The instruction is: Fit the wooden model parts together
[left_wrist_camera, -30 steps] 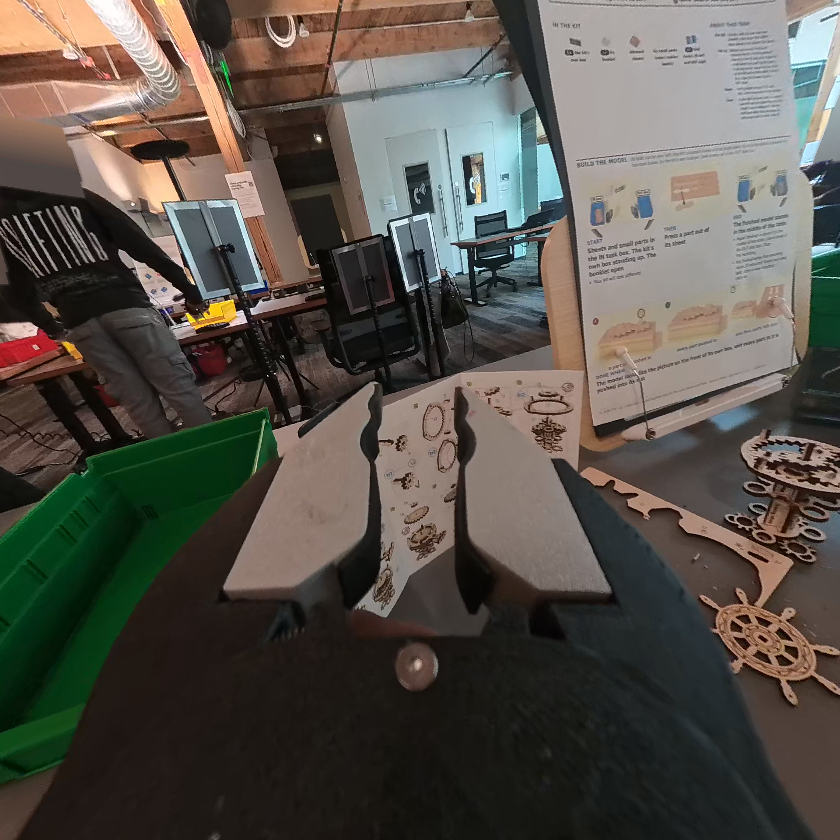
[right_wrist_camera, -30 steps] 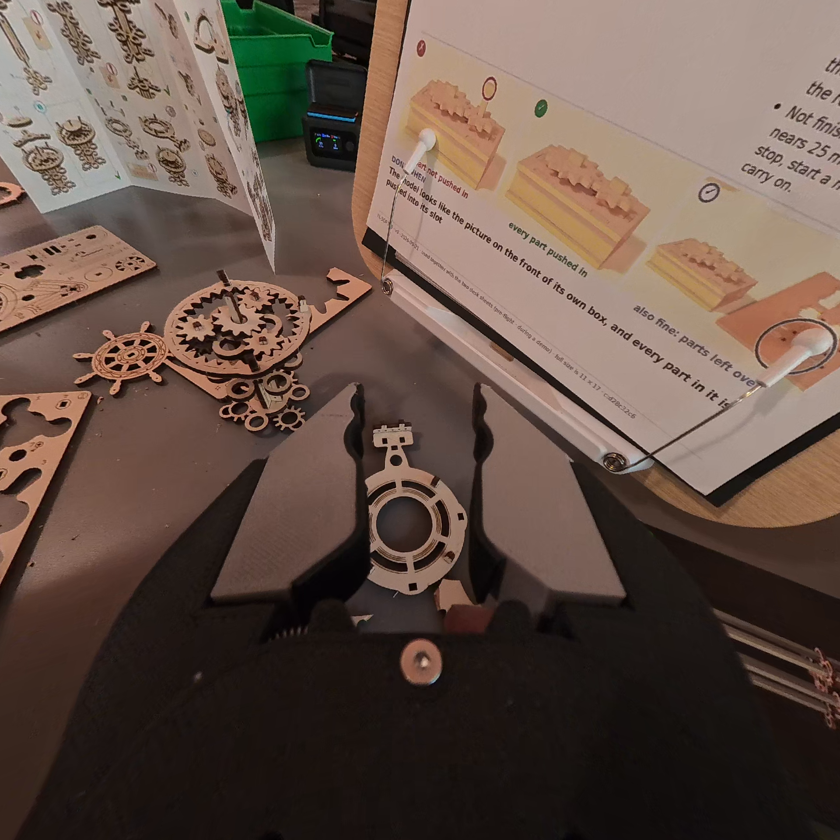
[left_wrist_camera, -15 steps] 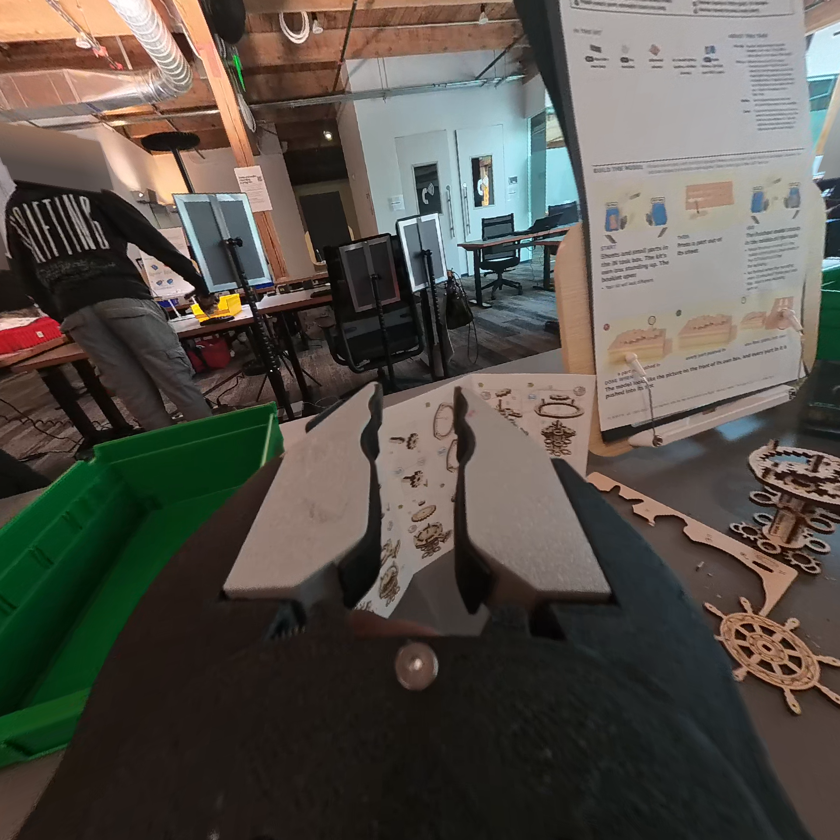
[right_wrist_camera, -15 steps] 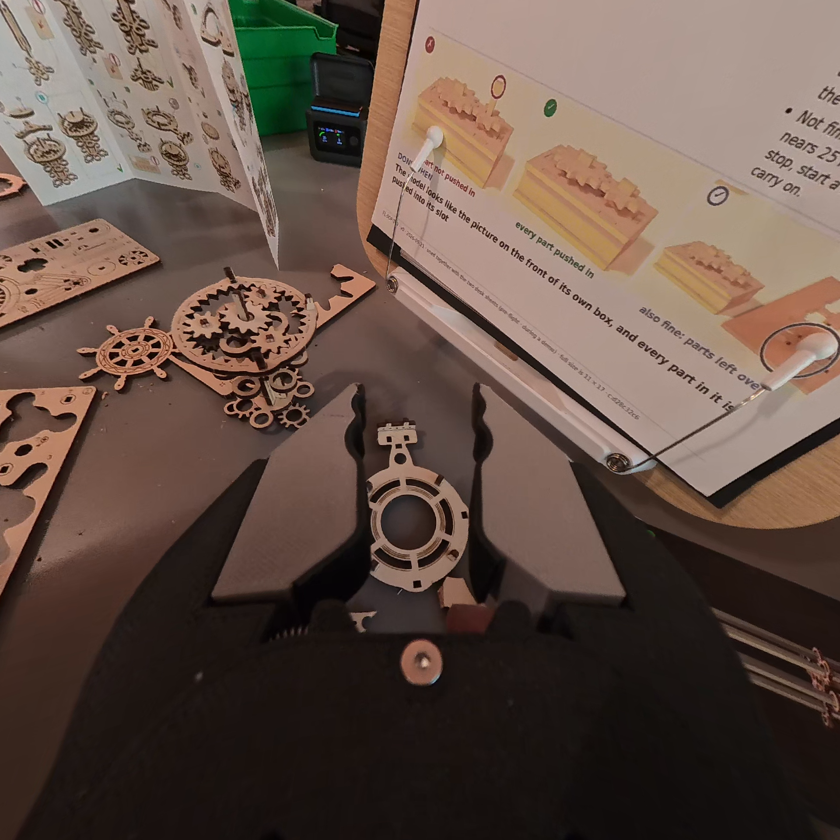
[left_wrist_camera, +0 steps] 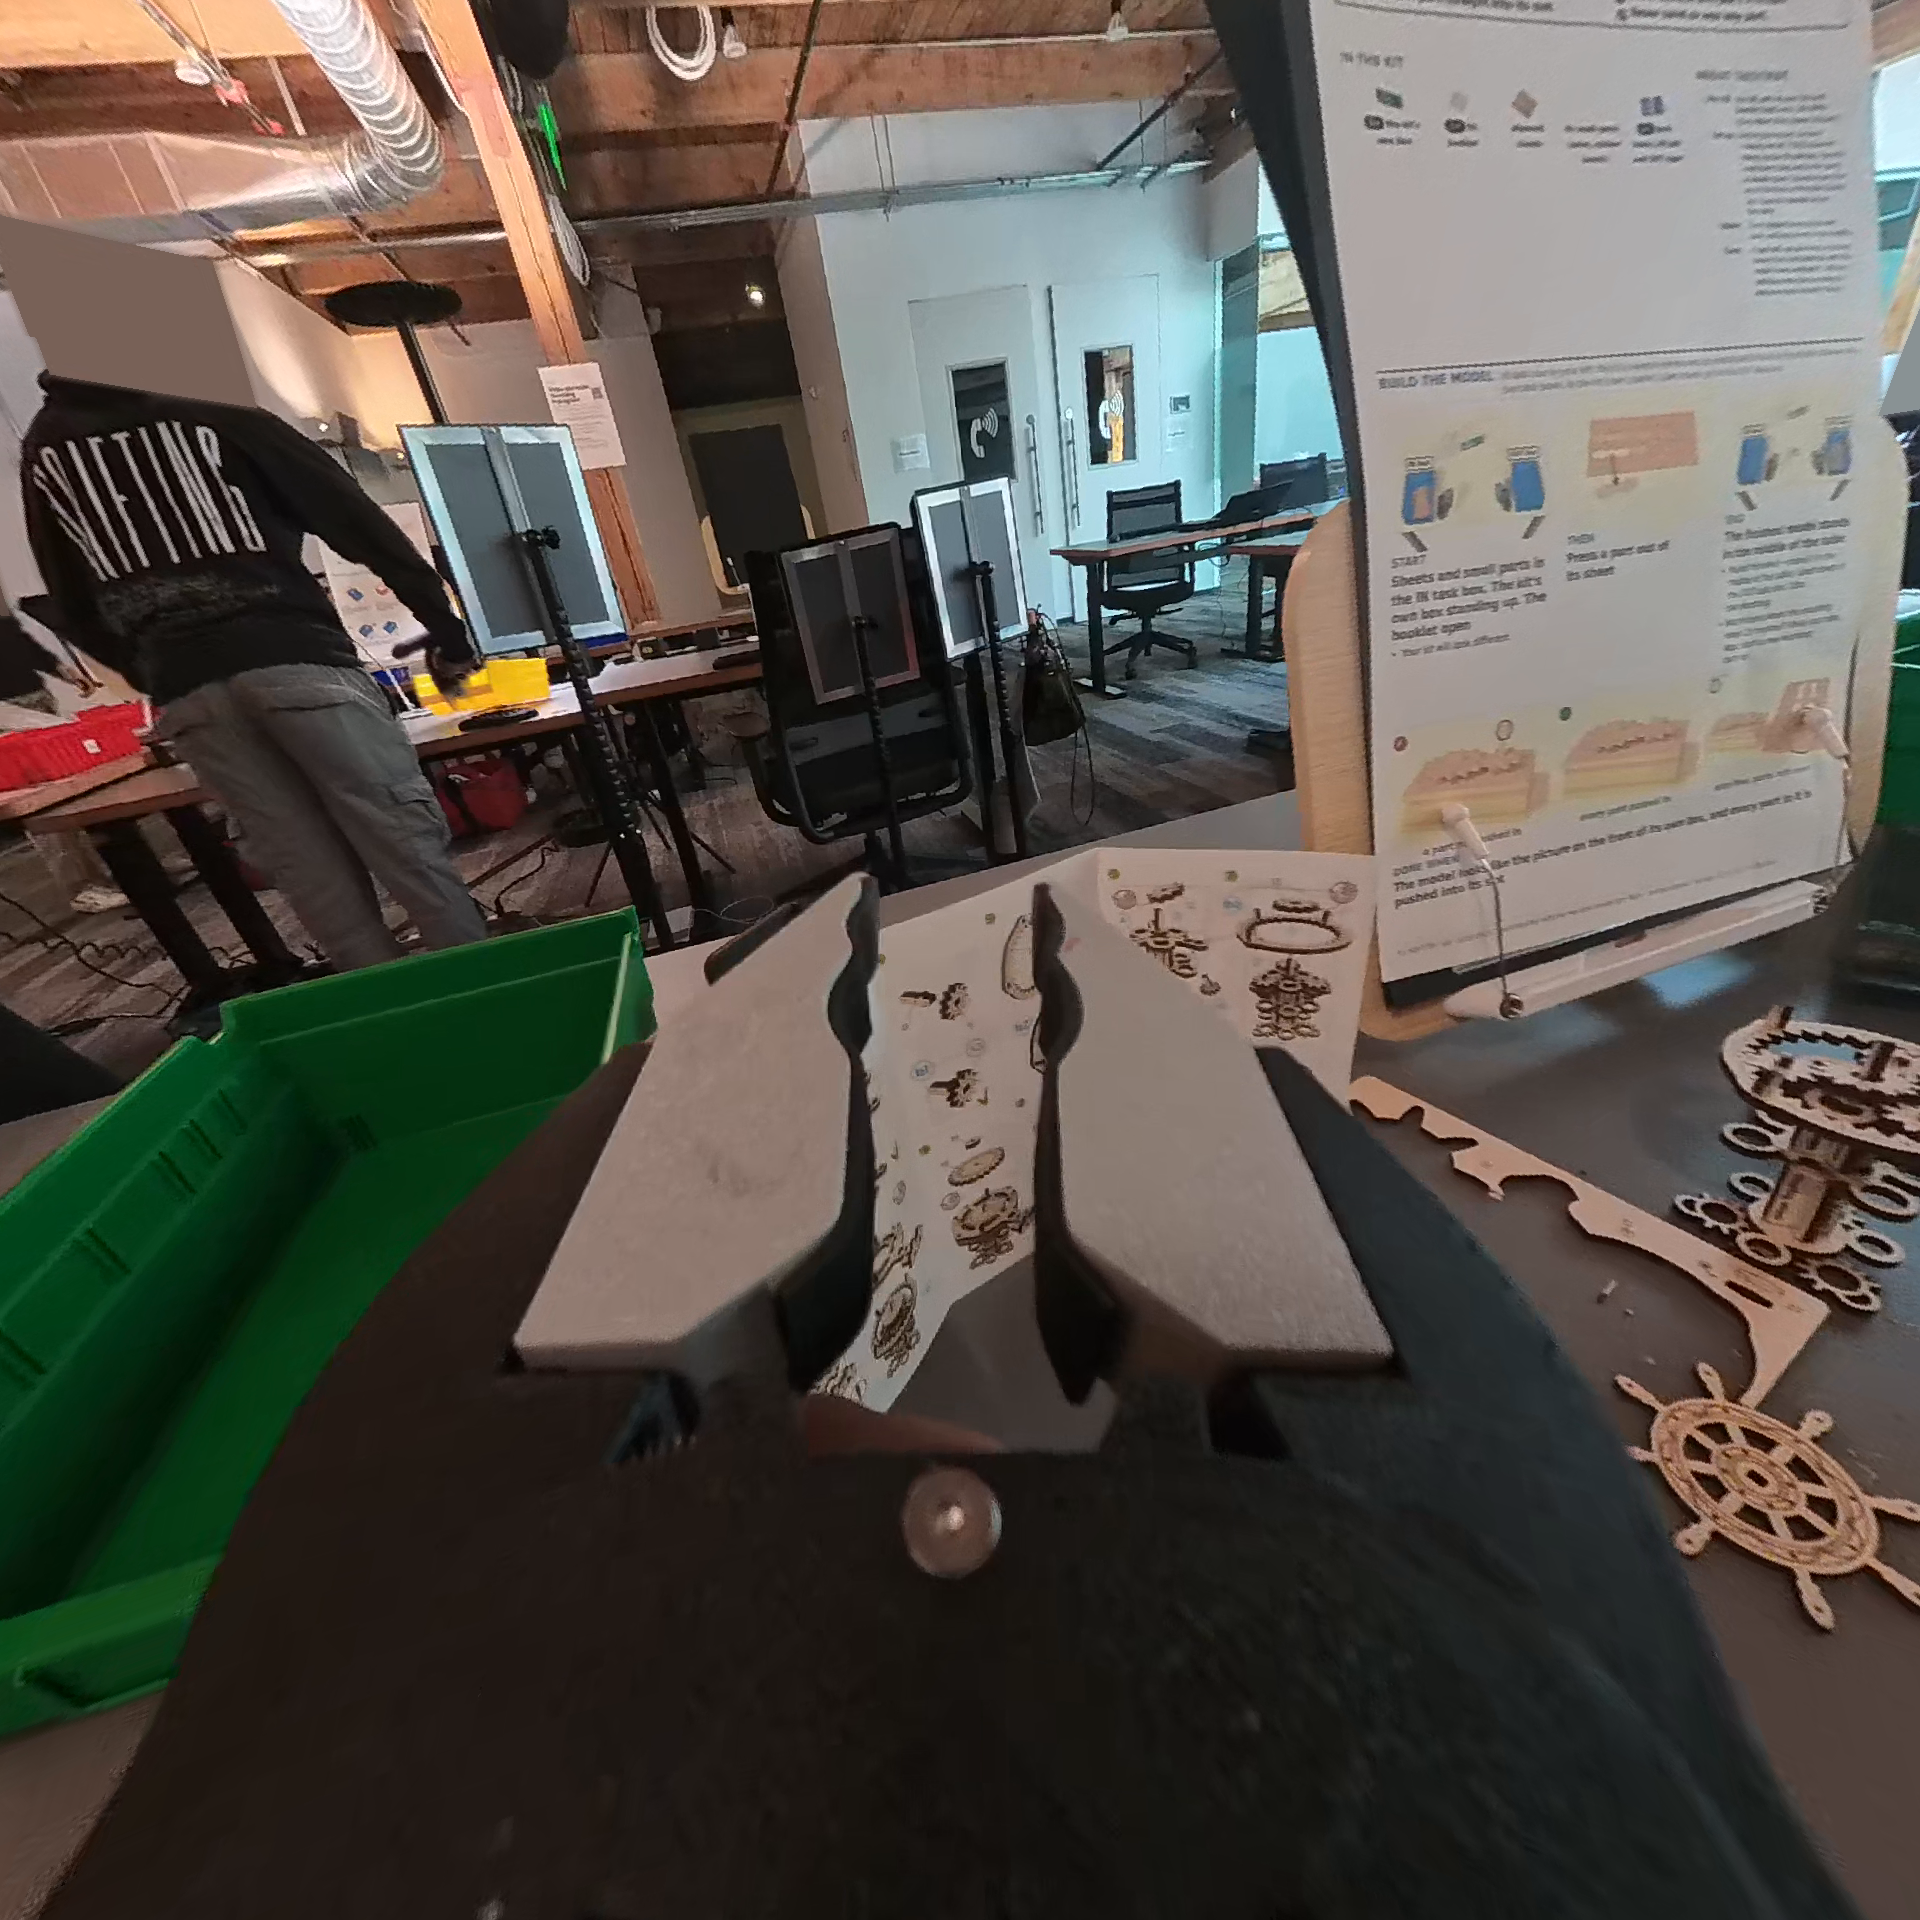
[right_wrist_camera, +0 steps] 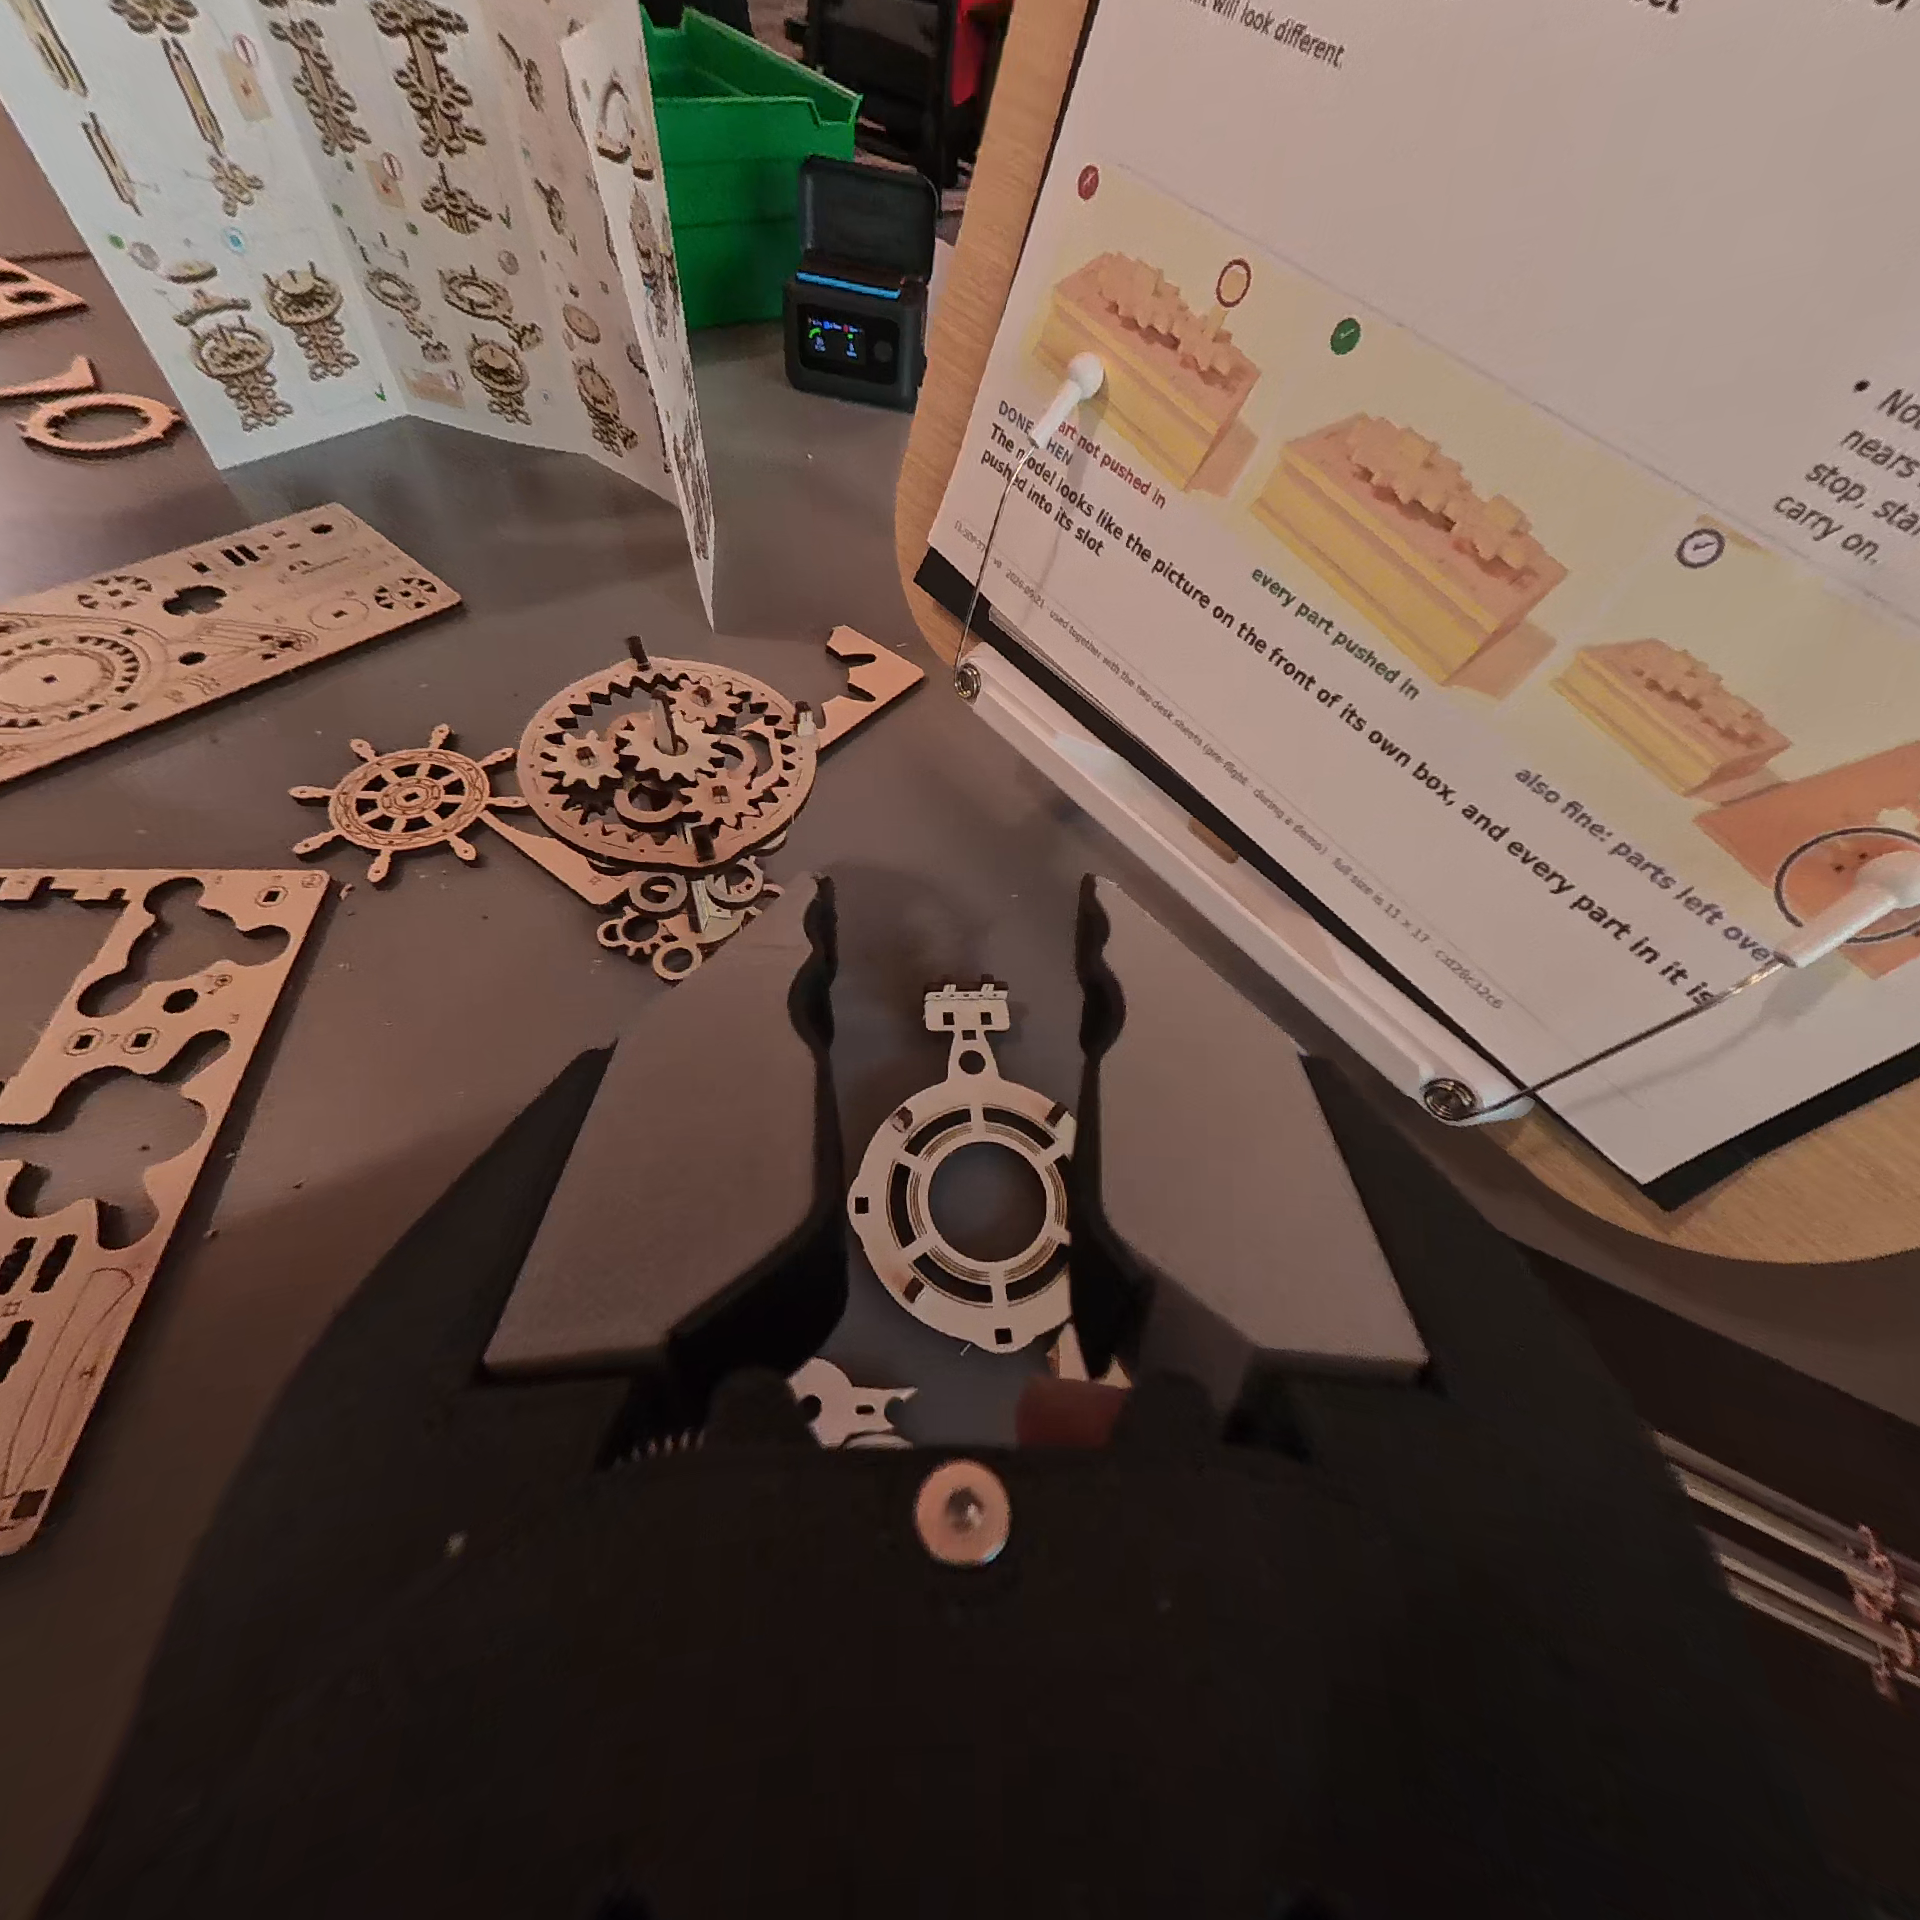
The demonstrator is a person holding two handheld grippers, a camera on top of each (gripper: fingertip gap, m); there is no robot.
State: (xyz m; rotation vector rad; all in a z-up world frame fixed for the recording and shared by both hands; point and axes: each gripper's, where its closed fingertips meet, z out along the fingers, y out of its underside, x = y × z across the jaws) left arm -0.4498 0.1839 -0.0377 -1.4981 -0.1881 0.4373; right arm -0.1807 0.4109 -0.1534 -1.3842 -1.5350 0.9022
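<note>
My right gripper (right_wrist_camera: 951,904) is shut on a pale ring-shaped wooden part (right_wrist_camera: 971,1091) with a stem that points forward, held just above the grey table. A half-built wooden gear model (right_wrist_camera: 665,769) stands ahead to the left, with a ship's wheel part (right_wrist_camera: 410,800) lying beside it. My left gripper (left_wrist_camera: 951,914) is open and empty, raised over the table's left side. In the left wrist view the gear model (left_wrist_camera: 1839,1122) and the wheel (left_wrist_camera: 1756,1475) lie to the right.
Punched wooden sheets (right_wrist_camera: 135,1091) (right_wrist_camera: 208,623) lie at the left. A folded booklet (right_wrist_camera: 416,260) stands behind them. An instruction board (right_wrist_camera: 1455,520) stands at the right. A green bin (left_wrist_camera: 208,1195) is at the left, and a small black device (right_wrist_camera: 857,301) sits behind the booklet. A person (left_wrist_camera: 208,582) stands far off. The tips of one gripper are about 40 cm away from the tips of the other. My left tips are about 25 cm from the wheel (left_wrist_camera: 1756,1475), my right tips only 20 cm. The right camera catches it too, in the right wrist view (right_wrist_camera: 400,782).
My right gripper has shifted a little left toward the gear model, still holding the ring part. My left gripper has turned slightly left; its jaws have not changed.
</note>
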